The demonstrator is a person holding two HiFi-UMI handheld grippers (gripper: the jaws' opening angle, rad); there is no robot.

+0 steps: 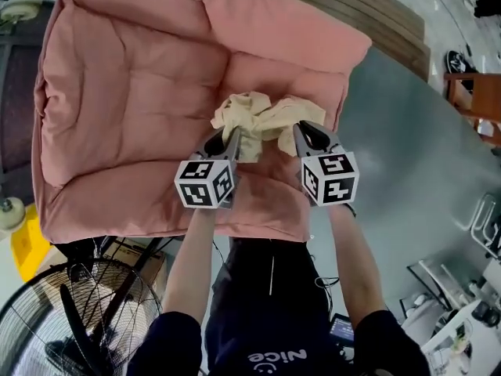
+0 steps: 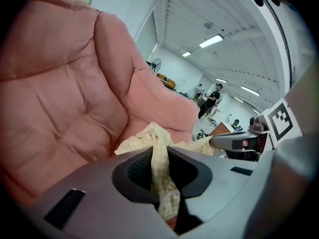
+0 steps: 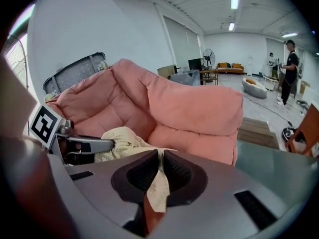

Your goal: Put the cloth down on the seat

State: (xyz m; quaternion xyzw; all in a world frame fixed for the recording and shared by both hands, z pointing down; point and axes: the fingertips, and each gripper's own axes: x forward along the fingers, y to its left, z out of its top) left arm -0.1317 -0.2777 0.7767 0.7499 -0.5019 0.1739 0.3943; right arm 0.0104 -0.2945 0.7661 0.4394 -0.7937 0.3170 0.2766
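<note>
A crumpled pale yellow checked cloth (image 1: 254, 116) is bunched over the seat of a pink padded armchair (image 1: 133, 92). My left gripper (image 1: 233, 135) is shut on the cloth's left part; a fold of cloth (image 2: 160, 176) is pinched between its dark pads. My right gripper (image 1: 296, 134) is shut on the right part, with a corner of cloth (image 3: 159, 183) squeezed between its pads. Both grippers sit side by side at the seat's front, jaws pointing toward the chair back. Whether the cloth (image 3: 122, 138) touches the seat cushion I cannot tell.
A standing fan (image 1: 74, 319) is at the lower left beside the chair. Grey floor (image 1: 399, 155) lies to the right, with white furniture (image 1: 462, 312) at the lower right. A person (image 3: 289, 68) stands far off in the hall, near a wooden platform (image 3: 256, 131).
</note>
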